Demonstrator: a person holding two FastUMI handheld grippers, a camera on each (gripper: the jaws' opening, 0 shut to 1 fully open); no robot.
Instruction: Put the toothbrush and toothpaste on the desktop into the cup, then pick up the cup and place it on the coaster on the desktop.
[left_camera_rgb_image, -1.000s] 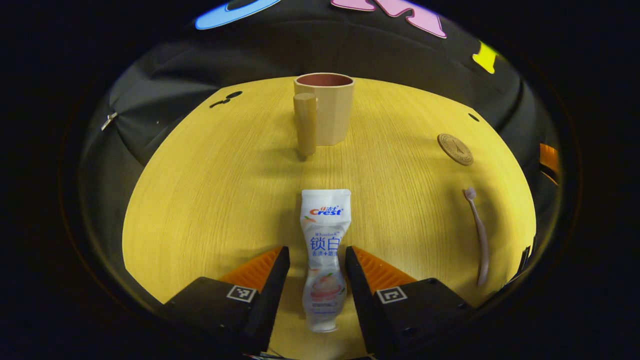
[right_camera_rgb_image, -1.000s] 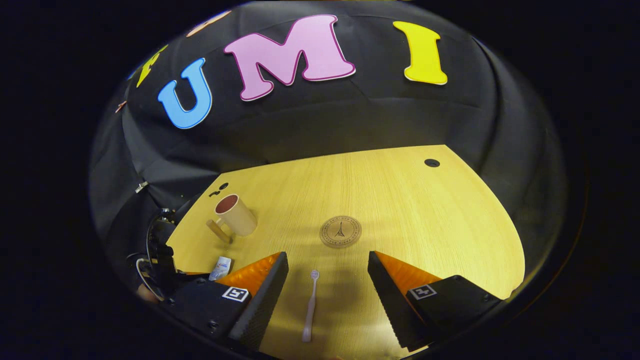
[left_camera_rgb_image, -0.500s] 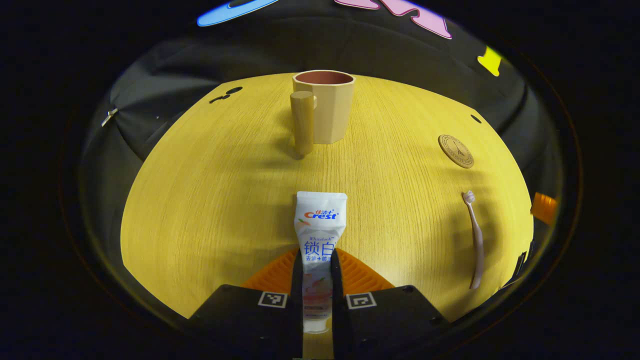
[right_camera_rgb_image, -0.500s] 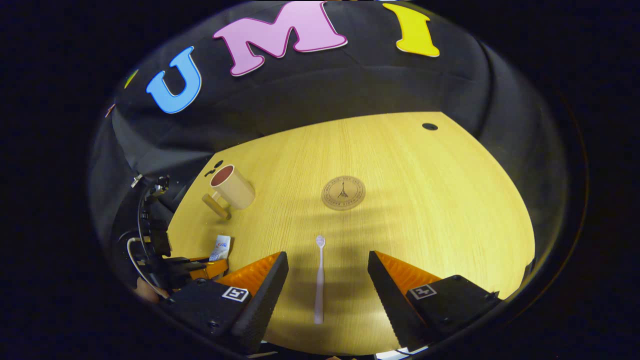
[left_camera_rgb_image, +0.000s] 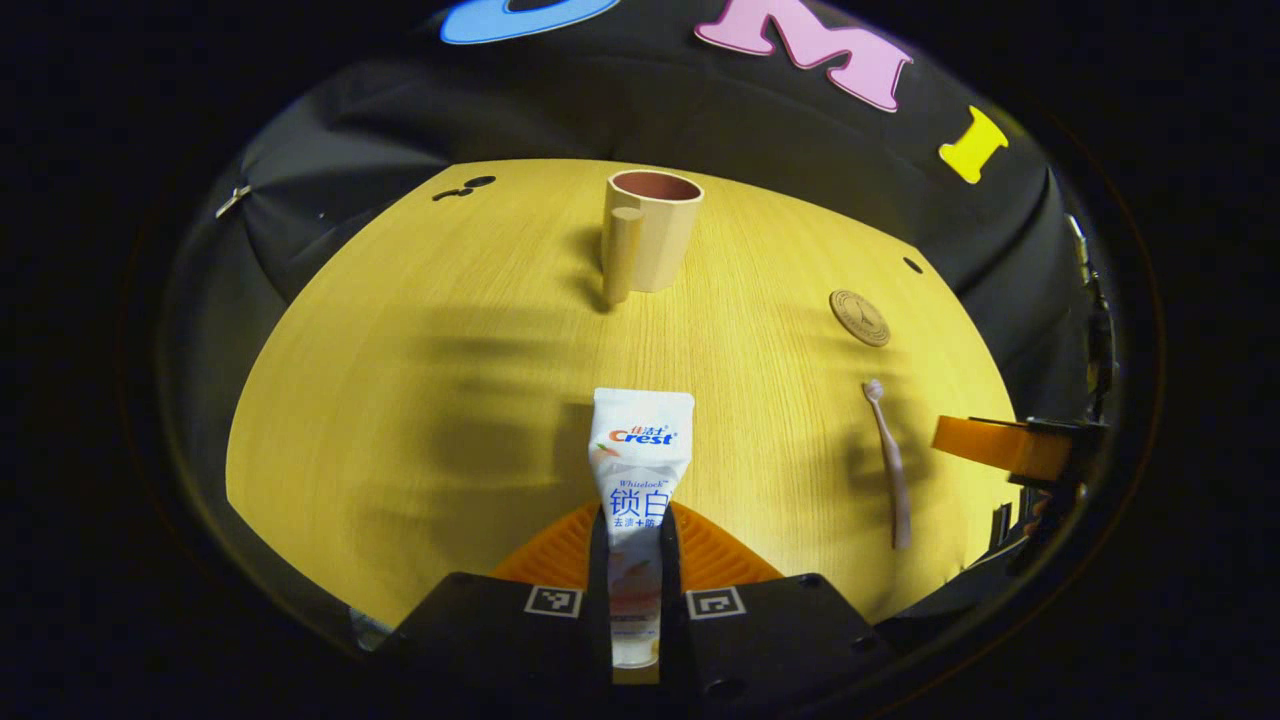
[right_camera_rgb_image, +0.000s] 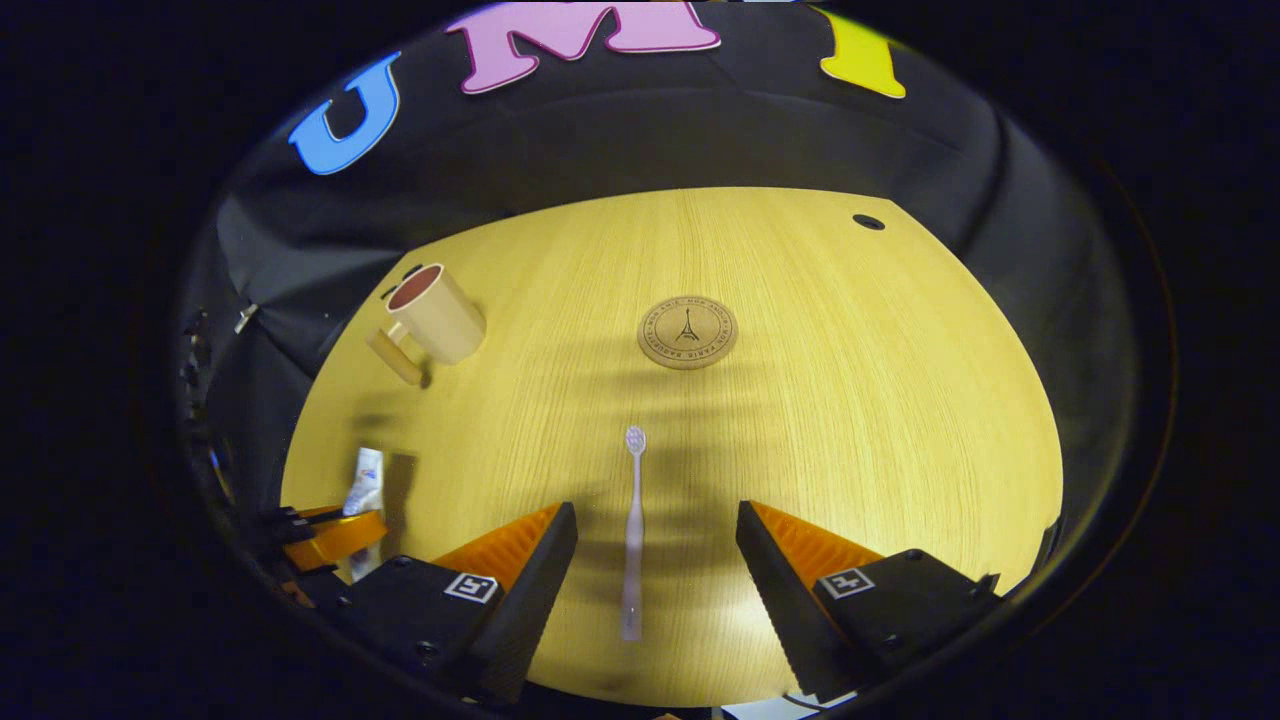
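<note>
White soft plastic toothpaste tube (left_camera_rgb_image: 637, 470) clamped in left hand-held gripper (left_camera_rgb_image: 634, 590); right hand-held gripper (right_camera_rgb_image: 655, 560) apart astride slim pink toothbrush (right_camera_rgb_image: 633, 530); beige faceted cup (left_camera_rgb_image: 650, 232) at 12 o'clock, visible interior bare.

beige cup (left_camera_rgb_image: 650, 235); pink toothbrush (right_camera_rgb_image: 633, 530)

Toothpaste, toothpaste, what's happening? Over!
Left claw shut on toothpaste. Right claw open, straddling toothbrush on desk. Cup upright, path unobstructed.
</note>
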